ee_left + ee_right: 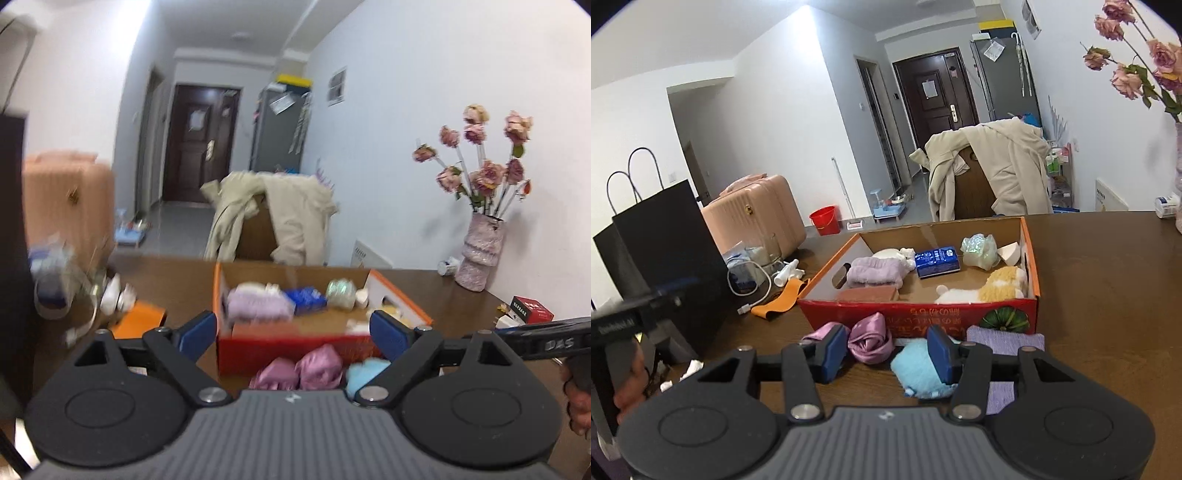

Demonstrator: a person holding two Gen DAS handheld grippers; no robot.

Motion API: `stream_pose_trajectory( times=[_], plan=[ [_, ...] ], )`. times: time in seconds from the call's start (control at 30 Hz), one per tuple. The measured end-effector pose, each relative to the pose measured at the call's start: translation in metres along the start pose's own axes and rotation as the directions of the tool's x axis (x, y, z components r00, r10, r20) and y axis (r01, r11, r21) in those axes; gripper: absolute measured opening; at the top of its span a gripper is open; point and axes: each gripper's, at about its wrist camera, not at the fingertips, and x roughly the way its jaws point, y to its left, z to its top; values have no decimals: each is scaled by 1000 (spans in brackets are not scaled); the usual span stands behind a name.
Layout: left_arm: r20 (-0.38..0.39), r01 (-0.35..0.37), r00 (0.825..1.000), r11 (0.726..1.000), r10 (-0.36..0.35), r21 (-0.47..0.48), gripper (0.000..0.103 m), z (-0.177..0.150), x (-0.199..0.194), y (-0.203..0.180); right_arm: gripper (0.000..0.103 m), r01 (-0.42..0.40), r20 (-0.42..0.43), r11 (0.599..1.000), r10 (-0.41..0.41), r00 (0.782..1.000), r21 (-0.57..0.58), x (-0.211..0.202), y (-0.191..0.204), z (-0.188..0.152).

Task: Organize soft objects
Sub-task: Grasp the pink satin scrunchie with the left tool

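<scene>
You are holding the left gripper (291,328) with its blue pads spread wide apart and nothing between them; they are touching no object, hanging above the near wall of the cardboard box (1032,284) on the brown table (1108,277). Your right gripper (890,352) is standing about half open, its pads also gripping nothing; seen from its camera, the pink satin cloth (870,339) and the light blue plush (916,369) are lying on the table between and just beyond the pads, right in front of the box, with a lilac towel (1008,341) just beside the plush. Whether the right pad is brushing the plush cannot be told. Inside the box are lying a lavender folded cloth (875,271), a white plush (892,254) behind it, a blue packet (936,263), a shiny green bundle (979,249), a brown block (868,294) and a yellow-and-white plush (990,286) at the right corner. A black paper bag (661,251) is standing at the table's left end.
</scene>
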Motion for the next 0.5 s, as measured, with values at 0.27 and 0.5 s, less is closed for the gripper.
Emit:
stream_pose_trajectory(
  times=[0.27,0.5],
  plan=[
    [-88,-95,993,988,85,-121,92,-44,-7,28,52,9,0,1000,-9,1000,26,-8,-2,-31],
    [-114,-56,993,992,43,-113,92,-56,18,21,52,21,-44,999,-19,999,35,15,-1,-50]
  ],
)
